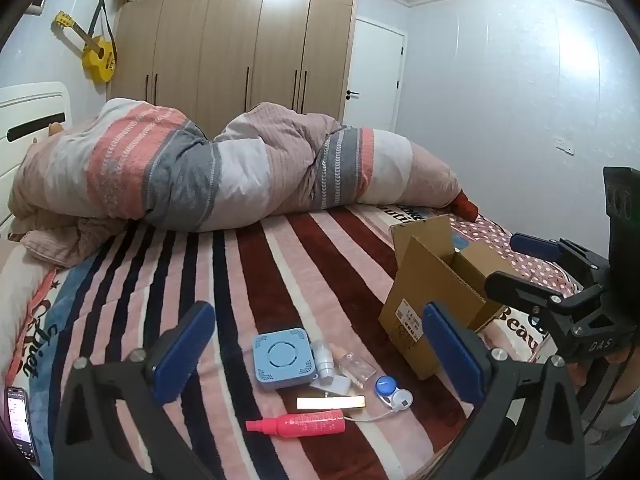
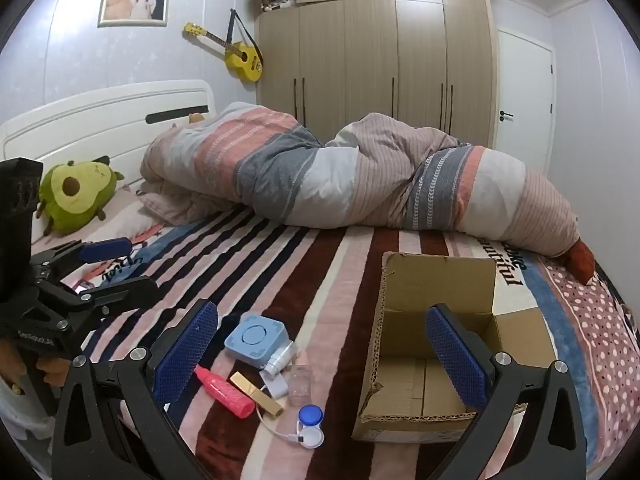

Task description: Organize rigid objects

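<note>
Reaching down with both claws wide open and holding nothing, the left gripper (image 1: 316,356) and right gripper (image 2: 322,356) could bump the little things lying close together, like the pink bottle (image 1: 298,423), and the soft blanket (image 1: 280,264) might let the box (image 2: 432,360) tip.

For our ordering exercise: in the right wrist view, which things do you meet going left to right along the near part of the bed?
Pink bottle → gold bar → clear bottle → lens case → cardboard box.

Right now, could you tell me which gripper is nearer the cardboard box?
Right. The right gripper hovers beside the open cardboard box; the left gripper hangs over the small items, farther off.
</note>
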`<act>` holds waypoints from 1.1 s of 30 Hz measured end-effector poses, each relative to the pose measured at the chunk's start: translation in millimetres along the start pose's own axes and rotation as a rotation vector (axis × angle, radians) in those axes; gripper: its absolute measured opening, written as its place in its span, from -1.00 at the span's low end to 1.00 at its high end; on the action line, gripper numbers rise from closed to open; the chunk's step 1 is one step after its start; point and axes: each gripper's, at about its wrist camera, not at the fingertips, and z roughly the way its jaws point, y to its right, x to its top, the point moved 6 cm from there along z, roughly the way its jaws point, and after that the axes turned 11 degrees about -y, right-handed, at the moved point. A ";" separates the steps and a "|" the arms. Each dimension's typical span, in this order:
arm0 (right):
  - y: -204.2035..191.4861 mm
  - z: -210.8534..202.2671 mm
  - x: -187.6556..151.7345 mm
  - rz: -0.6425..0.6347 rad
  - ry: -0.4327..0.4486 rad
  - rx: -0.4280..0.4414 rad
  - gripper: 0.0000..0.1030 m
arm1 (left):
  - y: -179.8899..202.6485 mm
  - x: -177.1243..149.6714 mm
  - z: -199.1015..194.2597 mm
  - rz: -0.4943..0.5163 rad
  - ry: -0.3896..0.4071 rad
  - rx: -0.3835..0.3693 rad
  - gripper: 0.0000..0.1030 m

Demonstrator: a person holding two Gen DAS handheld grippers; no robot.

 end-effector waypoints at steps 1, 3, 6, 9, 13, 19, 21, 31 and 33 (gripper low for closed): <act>0.2 -0.2 0.0 0.001 0.000 0.000 1.00 | 0.1 -0.1 0.5 0.000 -0.005 -0.002 0.99; 0.2 -0.3 0.1 0.002 -0.001 0.001 1.00 | 0.0 0.4 -0.3 0.003 0.009 0.003 0.99; 1.1 -1.0 0.1 0.006 0.001 0.003 1.00 | -0.5 0.3 -0.2 0.001 0.006 0.003 0.99; 1.4 -1.3 0.2 0.009 0.002 0.007 1.00 | -1.9 0.3 -0.6 -0.002 0.004 0.004 0.99; 0.9 -1.2 0.3 0.009 0.002 0.004 1.00 | 0.4 0.1 -1.1 0.004 0.006 0.006 0.99; -1.0 0.7 -0.2 0.010 0.001 0.006 1.00 | -3.7 -5.9 3.6 0.000 0.004 0.009 0.99; -2.3 2.4 -0.9 0.011 -0.001 0.008 1.00 | -4.3 -6.4 4.3 -0.002 0.003 0.004 0.99; -1.6 2.8 0.6 0.009 -0.006 0.012 1.00 | -5.6 -5.5 4.8 -0.009 -0.003 0.003 0.99; -6.4 5.5 -3.0 0.009 -0.006 0.012 1.00 | -6.5 -6.3 5.3 -0.010 -0.004 0.006 0.99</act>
